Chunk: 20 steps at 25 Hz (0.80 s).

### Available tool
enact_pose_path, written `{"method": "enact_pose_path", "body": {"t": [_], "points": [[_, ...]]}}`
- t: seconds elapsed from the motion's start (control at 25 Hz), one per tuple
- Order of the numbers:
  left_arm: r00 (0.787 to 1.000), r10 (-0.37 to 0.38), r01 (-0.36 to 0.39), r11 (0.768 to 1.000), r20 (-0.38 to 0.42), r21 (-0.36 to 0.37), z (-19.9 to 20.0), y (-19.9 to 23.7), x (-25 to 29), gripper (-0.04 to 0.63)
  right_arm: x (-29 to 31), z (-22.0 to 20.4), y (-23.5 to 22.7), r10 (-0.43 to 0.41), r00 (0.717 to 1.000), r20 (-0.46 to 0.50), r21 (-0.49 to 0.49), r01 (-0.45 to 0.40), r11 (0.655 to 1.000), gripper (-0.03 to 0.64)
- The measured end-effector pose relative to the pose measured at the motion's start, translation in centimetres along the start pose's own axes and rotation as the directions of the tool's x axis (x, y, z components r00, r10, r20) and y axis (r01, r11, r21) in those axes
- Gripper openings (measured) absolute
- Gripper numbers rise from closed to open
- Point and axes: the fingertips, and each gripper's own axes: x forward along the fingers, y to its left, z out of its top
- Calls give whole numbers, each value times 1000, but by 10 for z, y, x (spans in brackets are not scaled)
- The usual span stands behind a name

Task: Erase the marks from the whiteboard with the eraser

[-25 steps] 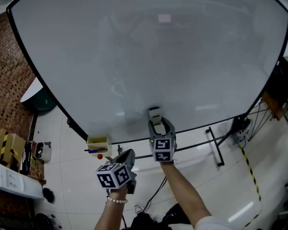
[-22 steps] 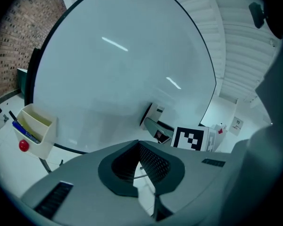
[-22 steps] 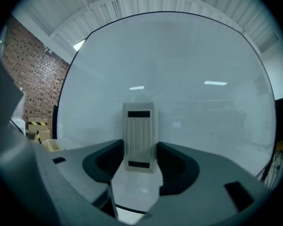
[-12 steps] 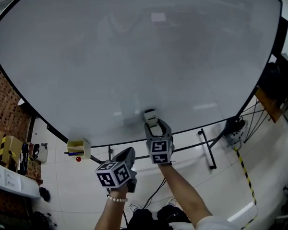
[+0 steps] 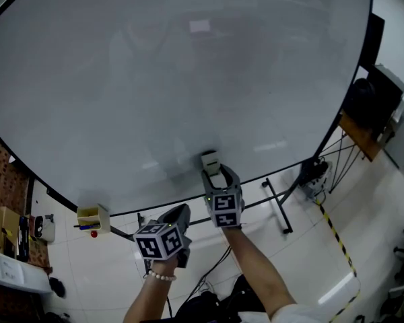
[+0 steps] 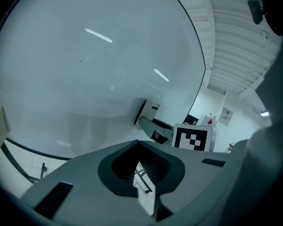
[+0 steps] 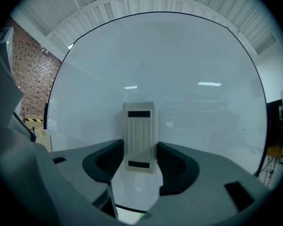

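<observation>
Two grippers, one eraser, one whiteboard. Your right gripper (image 5: pixel 216 175) is clamped on the pale eraser (image 5: pixel 211 161), jaws pressed to its two long sides. The eraser stands upright with its face flat against the whiteboard (image 5: pixel 188 79), at about 6 o'clock on the board, just above the bottom edge. From the right gripper view, the eraser (image 7: pixel 140 135) sits dead centre between the jaws.

Your left gripper (image 5: pixel 178 215) hangs at 7 o'clock from the right one, below the board's edge and off its surface. Its jaws are all but together, with only a thin sliver of floor showing between them and nothing held.

One yellow tray (image 5: pixel 93 215) hangs at the board's 7 o'clock edge.
</observation>
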Motion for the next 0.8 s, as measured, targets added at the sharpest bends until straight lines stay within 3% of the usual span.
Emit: {"method": "enact_pose_path", "body": {"t": [0.24, 0.36, 0.8], "points": [[998, -36, 37, 999, -52, 15, -13, -41, 43, -12, -9, 0, -55, 13, 1000, -10, -56, -13, 998, 255], [999, -29, 29, 999, -44, 17, -11, -66, 69, -12, -15, 7, -84, 32, 999, 7, -11, -32, 999, 255], [1000, -5, 5, 1000, -1, -25, -17, -155, 162, -12, -29, 1, -208, 86, 996, -7, -99, -86, 991, 256]]}}
